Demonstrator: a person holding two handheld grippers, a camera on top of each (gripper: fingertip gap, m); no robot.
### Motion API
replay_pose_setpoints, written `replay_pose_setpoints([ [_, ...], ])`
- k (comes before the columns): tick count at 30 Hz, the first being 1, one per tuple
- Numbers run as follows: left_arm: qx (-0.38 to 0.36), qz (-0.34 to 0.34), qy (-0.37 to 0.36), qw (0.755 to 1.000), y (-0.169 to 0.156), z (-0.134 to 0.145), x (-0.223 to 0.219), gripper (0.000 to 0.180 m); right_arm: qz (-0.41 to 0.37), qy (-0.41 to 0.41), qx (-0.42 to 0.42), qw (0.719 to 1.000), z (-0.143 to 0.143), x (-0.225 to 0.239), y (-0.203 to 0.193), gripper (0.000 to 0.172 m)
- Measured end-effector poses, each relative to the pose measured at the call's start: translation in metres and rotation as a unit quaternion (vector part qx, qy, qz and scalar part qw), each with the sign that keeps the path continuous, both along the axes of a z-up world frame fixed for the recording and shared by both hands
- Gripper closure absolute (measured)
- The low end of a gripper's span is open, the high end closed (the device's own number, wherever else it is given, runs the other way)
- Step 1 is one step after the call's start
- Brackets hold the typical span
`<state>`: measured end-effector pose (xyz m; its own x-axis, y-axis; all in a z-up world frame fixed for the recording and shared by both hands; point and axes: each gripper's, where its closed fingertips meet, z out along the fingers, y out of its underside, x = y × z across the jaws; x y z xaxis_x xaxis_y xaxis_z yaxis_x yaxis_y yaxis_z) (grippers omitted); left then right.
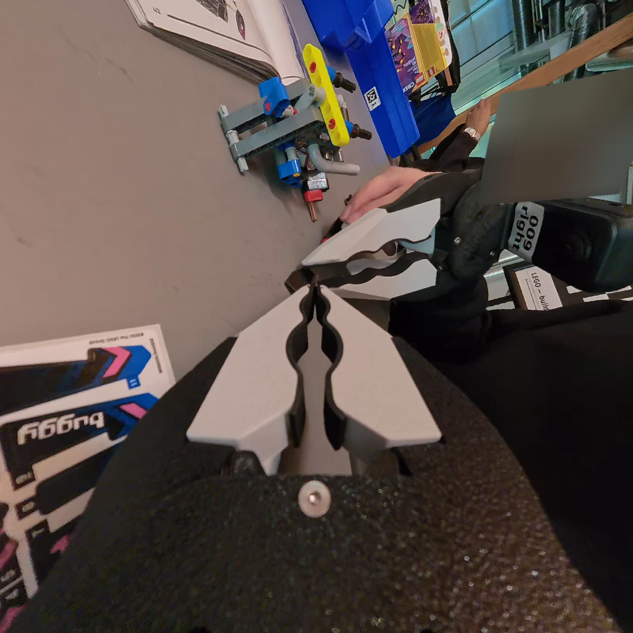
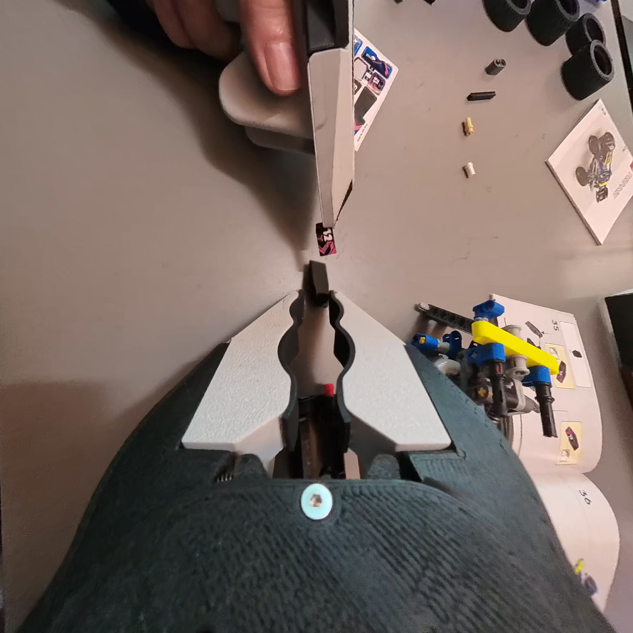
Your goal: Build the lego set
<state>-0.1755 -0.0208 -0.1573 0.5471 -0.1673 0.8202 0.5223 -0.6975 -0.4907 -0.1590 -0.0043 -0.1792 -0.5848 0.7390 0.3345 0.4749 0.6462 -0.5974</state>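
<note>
My left gripper (image 1: pixel 314 290) is shut on a small black-and-pink sticker (image 2: pixel 326 244), pinched by its top edge. In the right wrist view the sticker hangs from the left gripper's tips (image 2: pixel 329 222), just above the grey table (image 2: pixel 137 205). My right gripper (image 2: pixel 317 295) is shut on a small black piece (image 2: pixel 318 286) that sticks out past its fingertips, a short way below the sticker. In the left wrist view the right gripper (image 1: pixel 310 270) comes in from the right, with the black piece (image 1: pixel 296 279) right at my left fingertips.
A partly built model with a yellow beam (image 2: pixel 513 346) stands on an open instruction booklet (image 2: pixel 579 394); it also shows in the left wrist view (image 1: pixel 325 96). A sticker sheet (image 1: pixel 68 411), black tyres (image 2: pixel 582 48), small loose parts (image 2: pixel 468 127), a leaflet (image 2: pixel 599 178) and a blue bin (image 1: pixel 380 89) surround them. Only a small space, under 4 cm, lies between the two pairs of fingers.
</note>
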Motion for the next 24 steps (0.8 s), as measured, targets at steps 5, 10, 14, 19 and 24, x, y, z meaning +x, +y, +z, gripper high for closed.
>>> replay_pose_setpoints([
  [5,-0.005,-0.007,0.008,1.0,0.0002,-0.002,0.0009,0.18,-0.008,0.003,-0.003,1.0,0.0001,0.002,-0.0005,0.16],
  [10,-0.012,-0.036,0.008,0.999,-0.0013,-0.003,0.0021,0.18,-0.028,0.005,-0.035,0.999,0.0022,0.003,-0.0012,0.146],
  [14,-0.021,-0.047,-0.003,0.999,-0.0016,-0.003,0.0023,0.18,-0.025,0.015,-0.035,0.999,0.002,-0.0003,-0.0031,0.148],
  [19,-0.023,-0.046,-0.002,0.999,-0.0029,-0.0047,0.0033,0.18,-0.012,0.021,-0.045,0.999,0.0009,0.0,-0.0061,0.155],
  [24,-0.028,-0.047,0.009,0.998,-0.003,-0.0073,0.0052,0.18,-0.008,0.022,-0.047,0.999,0.0002,-0.0002,-0.0076,0.16],
])
